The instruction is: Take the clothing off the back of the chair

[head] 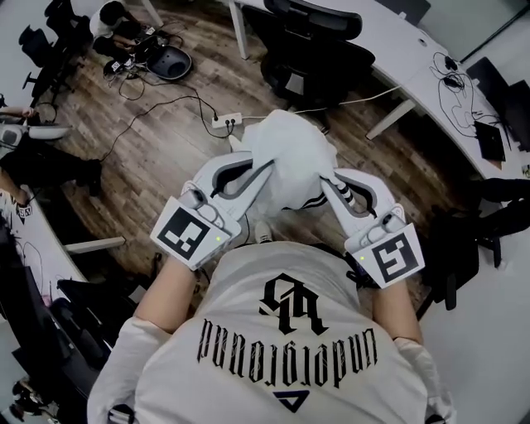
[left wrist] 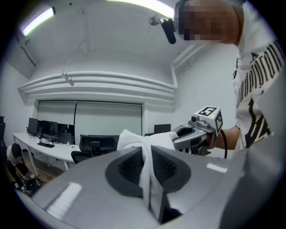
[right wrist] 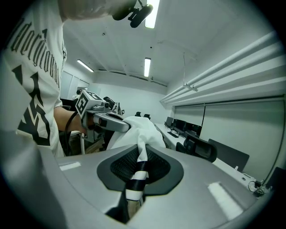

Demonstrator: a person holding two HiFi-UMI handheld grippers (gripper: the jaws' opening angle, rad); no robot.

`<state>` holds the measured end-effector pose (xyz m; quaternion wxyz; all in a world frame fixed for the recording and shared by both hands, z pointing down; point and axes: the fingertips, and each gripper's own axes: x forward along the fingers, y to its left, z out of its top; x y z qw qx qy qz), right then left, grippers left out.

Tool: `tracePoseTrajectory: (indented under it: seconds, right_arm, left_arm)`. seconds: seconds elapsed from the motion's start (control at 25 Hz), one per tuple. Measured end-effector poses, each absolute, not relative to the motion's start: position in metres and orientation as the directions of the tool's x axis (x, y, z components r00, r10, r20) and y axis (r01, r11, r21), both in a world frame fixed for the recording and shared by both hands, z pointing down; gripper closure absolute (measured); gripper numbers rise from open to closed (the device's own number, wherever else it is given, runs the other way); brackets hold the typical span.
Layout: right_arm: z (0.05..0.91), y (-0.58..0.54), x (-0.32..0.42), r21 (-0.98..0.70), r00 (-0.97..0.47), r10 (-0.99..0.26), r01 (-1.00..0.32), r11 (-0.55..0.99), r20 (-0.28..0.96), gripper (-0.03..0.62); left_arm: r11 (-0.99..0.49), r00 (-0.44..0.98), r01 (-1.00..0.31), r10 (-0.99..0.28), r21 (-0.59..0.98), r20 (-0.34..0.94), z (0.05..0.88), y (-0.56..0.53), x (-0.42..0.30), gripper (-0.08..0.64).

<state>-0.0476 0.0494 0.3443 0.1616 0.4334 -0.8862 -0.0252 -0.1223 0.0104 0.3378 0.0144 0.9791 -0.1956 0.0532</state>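
A white piece of clothing [head: 290, 157] with a black-striped trim hangs bunched between my two grippers, in the air above the wooden floor and in front of my chest. My left gripper [head: 265, 170] is shut on its left side; a white fold [left wrist: 145, 165] runs between the pads. On the right side my right gripper [head: 327, 180] is shut on the striped edge [right wrist: 139, 172]. Each gripper view shows the other gripper, the right one [left wrist: 196, 134] and the left one [right wrist: 100, 117], close beside the cloth. The black office chair [head: 319, 50] stands beyond the garment, its back bare.
A white curved desk [head: 431, 74] with cables and a laptop runs along the right. A power strip [head: 226, 122] with a black cord lies on the floor left of the chair. Another person [head: 112, 21] is at the far left corner, and more chairs stand on both sides.
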Motion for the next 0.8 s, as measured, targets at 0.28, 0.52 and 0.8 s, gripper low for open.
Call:
tracePoseTrajectory:
  seconds: [0.28,0.52,0.8]
  right_arm:
    - [0.342,0.096,-0.002,0.163,-0.591,-0.767,-0.755,0.635,0.250,0.552]
    - [0.347,0.139,0.035,0.145,-0.605,-0.760,-0.752,0.643,0.236,0.552]
    - [0.357,0.191,0.056,0.134,-0.628,-0.739,-0.733,0.667,0.244,0.551]
  left_arm:
    - [-0.917,0.911,-0.398,-0.395,0.004,0.119,0.334,0.054,-0.075,0.480]
    - [-0.914,0.906,-0.405,-0.400,0.005,0.139,0.340,0.099,-0.041,0.480]
    - [-0.901,0.890,-0.433,-0.429,-0.005,0.158,0.349,0.151,-0.018,0.480]
